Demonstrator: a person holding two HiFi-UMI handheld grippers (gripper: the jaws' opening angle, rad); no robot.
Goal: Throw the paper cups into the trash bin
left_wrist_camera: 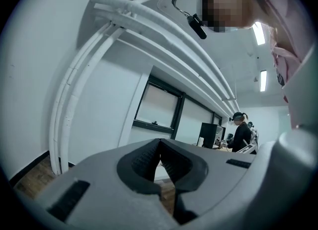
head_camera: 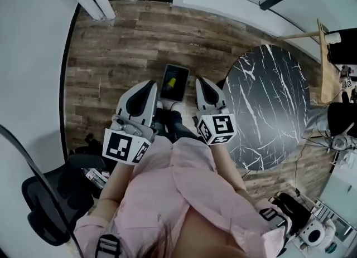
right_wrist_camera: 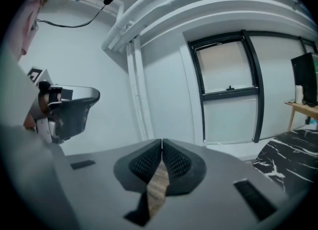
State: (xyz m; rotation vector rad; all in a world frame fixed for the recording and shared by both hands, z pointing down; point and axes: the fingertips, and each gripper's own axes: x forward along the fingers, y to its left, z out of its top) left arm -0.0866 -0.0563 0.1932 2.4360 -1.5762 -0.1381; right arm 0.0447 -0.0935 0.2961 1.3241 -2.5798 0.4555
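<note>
A wood-plank floor [head_camera: 122,45] runs between white walls, with a round black marble tabletop [head_camera: 273,103] at the right and a black office chair [head_camera: 53,201] at the lower left. A small dark trash bin [head_camera: 178,68] stands on the floor just left of the tabletop, and in the head view it lies between the tips of the two grippers. Something yellow [head_camera: 172,81] lies inside it; whether it is a paper cup cannot be told, and no cup shows on the bare marble.

The person in a pink shirt [head_camera: 178,190] holds both grippers side by side in front of the chest, noses pointing forward over the bin. The tongs of the left gripper [left_wrist_camera: 160,142] are closed tip to tip with nothing between them, only floor showing through the gap lower down. The tongs of the right gripper [right_wrist_camera: 162,142] are likewise pressed together at the tips and empty. White pipes [left_wrist_camera: 149,30] climb the wall ahead, beside a black-framed window [right_wrist_camera: 228,75]
</note>
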